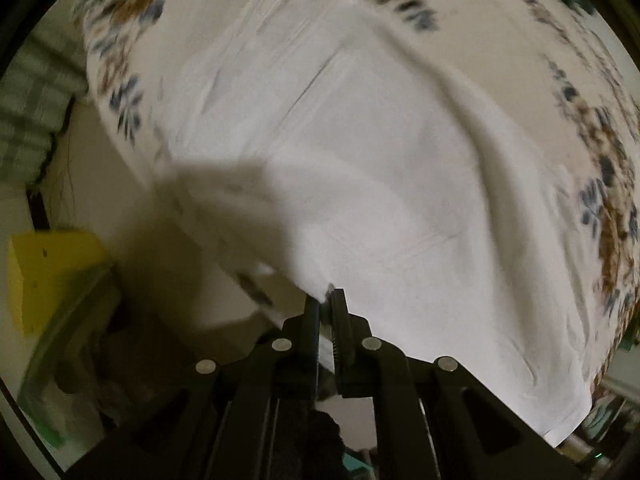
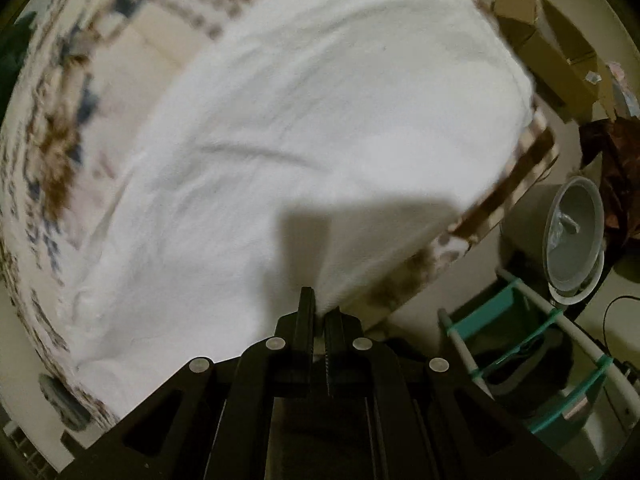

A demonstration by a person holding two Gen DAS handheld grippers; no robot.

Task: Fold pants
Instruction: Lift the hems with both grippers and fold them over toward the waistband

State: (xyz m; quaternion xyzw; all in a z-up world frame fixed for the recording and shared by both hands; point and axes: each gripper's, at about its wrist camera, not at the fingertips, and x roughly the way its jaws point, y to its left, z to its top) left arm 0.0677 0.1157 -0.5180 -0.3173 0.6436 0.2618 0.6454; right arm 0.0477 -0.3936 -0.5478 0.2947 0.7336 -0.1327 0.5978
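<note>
Two hand-held grippers, each pinching an edge of the white pants: left hand-held gripper [image 1: 325,300] pressed together on a corner of cloth near the bottom of the left wrist view, right hand-held gripper [image 2: 320,306] likewise clamped on a fold of the same fabric in the right wrist view. White pants [image 1: 380,168] spread wide over a floral bedsheet [image 1: 120,52], lying mostly flat with long soft creases, the near edge lifted off the bed where the jaws grip it. Thin, light, limp woven cloth by the look of it; likely to sag between the two grips and to drag wrinkles along if pulled across the sheet. Not fragile, not slippery to any degree visible, though a single thin layer could slide out of a shallow bite. Best held at corners or along the hem or waistband, where doubled fabric gives more to bite; which end is in the jaws here cannot be told. Left hand-held gripper aimed almost straight down at the bed, right one tipped a little off vertical, both low over the near edge. Strong blur on the sheet pattern in both views, consistent with a fast sideways carry. Beyond the bed: cardboard boxes [image 2: 552,40], a lidded white pot [image 2: 576,236], a teal-and-white rack [image 2: 532,344].
</note>
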